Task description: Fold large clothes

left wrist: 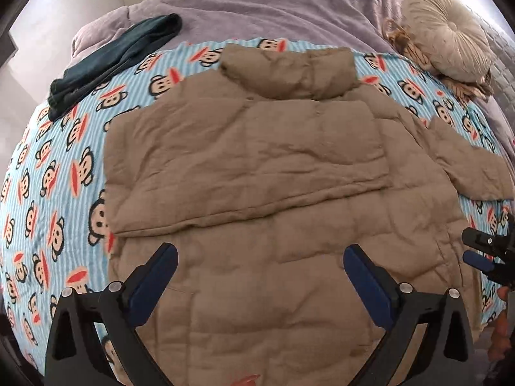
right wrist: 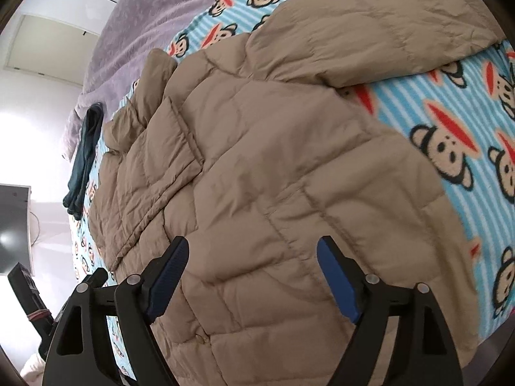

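A tan quilted puffer jacket (left wrist: 273,225) lies spread on the monkey-print blanket (left wrist: 48,193), collar away from me. Its left sleeve (left wrist: 244,160) is folded across the back; the right sleeve (left wrist: 466,164) stretches out to the right. My left gripper (left wrist: 260,257) hovers open above the jacket's lower back, nothing between its blue pads. In the right wrist view the same jacket (right wrist: 273,177) fills the frame, its sleeve (right wrist: 370,32) reaching to the upper right. My right gripper (right wrist: 252,251) hangs open over the jacket's lower part, empty. The right gripper (left wrist: 473,247) also shows at the left view's right edge.
A folded dark teal garment (left wrist: 112,61) lies at the blanket's far left. A round cream cushion (left wrist: 447,38) sits at the far right on a lilac bedspread (left wrist: 257,9). The bed's left edge drops toward a white floor (right wrist: 32,122) and dark furniture (right wrist: 14,228).
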A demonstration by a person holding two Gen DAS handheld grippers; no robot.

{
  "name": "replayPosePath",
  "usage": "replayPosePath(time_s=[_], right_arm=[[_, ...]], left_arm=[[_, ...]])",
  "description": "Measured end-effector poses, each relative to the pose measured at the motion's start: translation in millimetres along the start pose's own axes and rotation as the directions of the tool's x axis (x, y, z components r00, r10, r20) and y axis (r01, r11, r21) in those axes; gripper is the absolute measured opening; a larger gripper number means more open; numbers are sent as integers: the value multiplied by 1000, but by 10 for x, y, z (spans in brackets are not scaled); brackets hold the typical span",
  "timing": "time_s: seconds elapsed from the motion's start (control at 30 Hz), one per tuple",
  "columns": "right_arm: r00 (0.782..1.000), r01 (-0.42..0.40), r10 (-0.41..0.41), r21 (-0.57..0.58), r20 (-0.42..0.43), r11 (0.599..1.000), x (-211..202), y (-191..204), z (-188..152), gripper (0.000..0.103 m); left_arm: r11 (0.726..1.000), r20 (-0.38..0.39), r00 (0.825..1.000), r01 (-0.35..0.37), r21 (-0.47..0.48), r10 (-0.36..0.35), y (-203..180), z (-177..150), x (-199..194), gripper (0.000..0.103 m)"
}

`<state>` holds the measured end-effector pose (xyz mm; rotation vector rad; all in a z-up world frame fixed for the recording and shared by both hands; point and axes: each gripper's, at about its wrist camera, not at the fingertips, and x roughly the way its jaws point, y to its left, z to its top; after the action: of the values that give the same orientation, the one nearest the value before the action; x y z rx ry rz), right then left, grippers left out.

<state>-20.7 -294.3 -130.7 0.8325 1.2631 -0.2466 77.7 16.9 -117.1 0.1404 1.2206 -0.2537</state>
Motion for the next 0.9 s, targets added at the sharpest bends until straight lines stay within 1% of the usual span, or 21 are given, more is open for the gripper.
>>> replayPosePath(time_s=[0.1, 0.17, 0.2, 0.23, 0.3, 0.4, 0.43, 0.5, 0.53, 0.57, 0.67, 0.73, 0.8, 0.9], right_arm=[[1000, -14, 14, 5, -7, 1000, -54, -115, 52, 84], [1000, -25, 25, 9, -5, 1000, -100, -190, 70, 87], [999, -34, 34, 12, -1, 999, -134, -240, 93, 94], [999, -45, 45, 16, 6, 999, -172, -299, 120, 103], [997, -66, 65, 23, 29, 998, -254, -414, 178, 103], [995, -74, 71, 34, 75, 997, -352, -576, 258, 103], [991, -82, 76, 46, 110, 996, -401, -647, 291, 103], [975, -104, 86, 83, 205, 991, -523, -829, 352, 103], [970, -102, 76, 100, 232, 990, -573, -924, 403, 103], [971, -90, 63, 107, 232, 990, -601, -998, 458, 103], [980, -34, 3, 154, 198, 987, -624, -1297, 702, 103], [979, -27, -13, 193, 204, 981, -655, -1514, 856, 103], [977, -29, -24, 245, 214, 969, -678, -1764, 1008, 103], [971, -70, -13, 336, 238, 939, -693, -2113, 1208, 103]], left_arm=[[1000, -14, 1000, 6, -2, -6, -176, -20, 6, 103], [1000, -18, 1000, 8, -11, -9, -279, -28, 3, 103], [1000, -18, 1000, 8, -14, -8, -322, -28, 7, 103], [1000, -18, 1000, 5, -15, -5, -383, -26, 5, 103], [1000, -17, 1000, -1, -15, 1, -476, -22, 3, 103], [1000, -14, 1000, -6, -10, 6, -616, -9, -1, 103], [1000, -14, 1000, -14, -6, 14, -671, -2, 1, 103], [1000, -19, 1000, -17, -5, 17, -745, 14, 12, 103], [1000, -23, 1000, -10, -12, 10, -779, 22, 19, 103], [1000, -30, 1000, -4, -20, 4, -811, 27, 28, 103], [1000, -56, 998, -6, -21, 4, -916, 41, 82, 103], [999, -69, 997, -21, -25, 20, -974, 53, 122, 103], [999, -66, 997, -36, -20, 35, -1034, 84, 147, 103], [999, -71, 997, -37, -11, 36, -1089, 139, 194, 103]])
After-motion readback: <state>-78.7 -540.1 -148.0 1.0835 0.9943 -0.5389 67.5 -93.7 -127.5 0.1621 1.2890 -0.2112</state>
